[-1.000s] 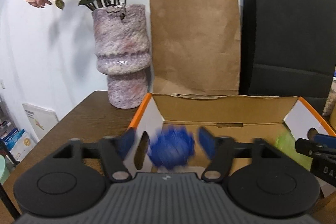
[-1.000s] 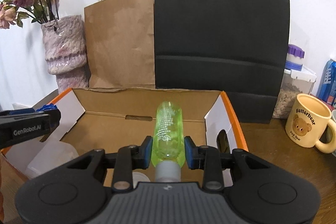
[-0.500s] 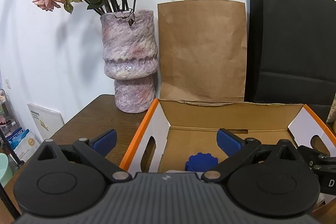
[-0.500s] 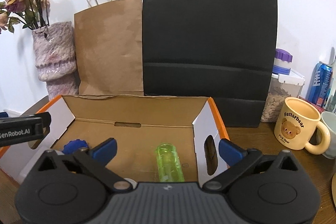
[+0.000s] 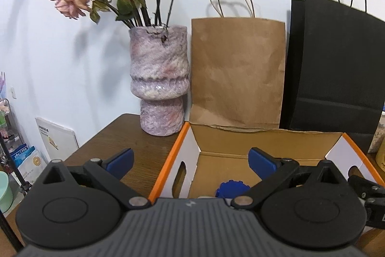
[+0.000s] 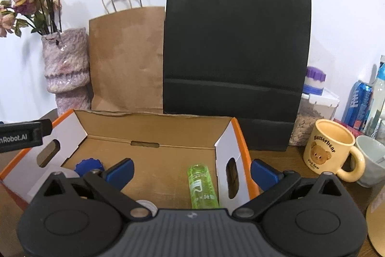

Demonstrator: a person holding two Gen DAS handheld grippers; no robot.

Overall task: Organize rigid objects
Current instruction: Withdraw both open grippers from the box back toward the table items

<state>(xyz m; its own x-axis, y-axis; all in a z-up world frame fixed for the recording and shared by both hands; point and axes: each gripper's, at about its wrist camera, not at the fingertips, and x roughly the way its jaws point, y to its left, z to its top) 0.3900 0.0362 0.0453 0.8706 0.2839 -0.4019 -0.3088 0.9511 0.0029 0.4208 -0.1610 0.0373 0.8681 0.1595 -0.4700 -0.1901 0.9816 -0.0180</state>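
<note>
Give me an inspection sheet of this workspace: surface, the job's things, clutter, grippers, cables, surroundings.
Surface: dark wooden table, bare wood left of the box.
Job's things: open cardboard box with orange edges; green bottle lying on its floor near the right wall; blue ridged cap at the left end.
Clutter: bear mug, grey cup, lidded jar and blue can right of the box.
Grippers: left hand-held gripper and right hand-held gripper both open, nothing between the fingers.
Cables: nothing seen.
Surroundings: vase of dried flowers, brown paper bag and black paper bag against a white wall.
</note>
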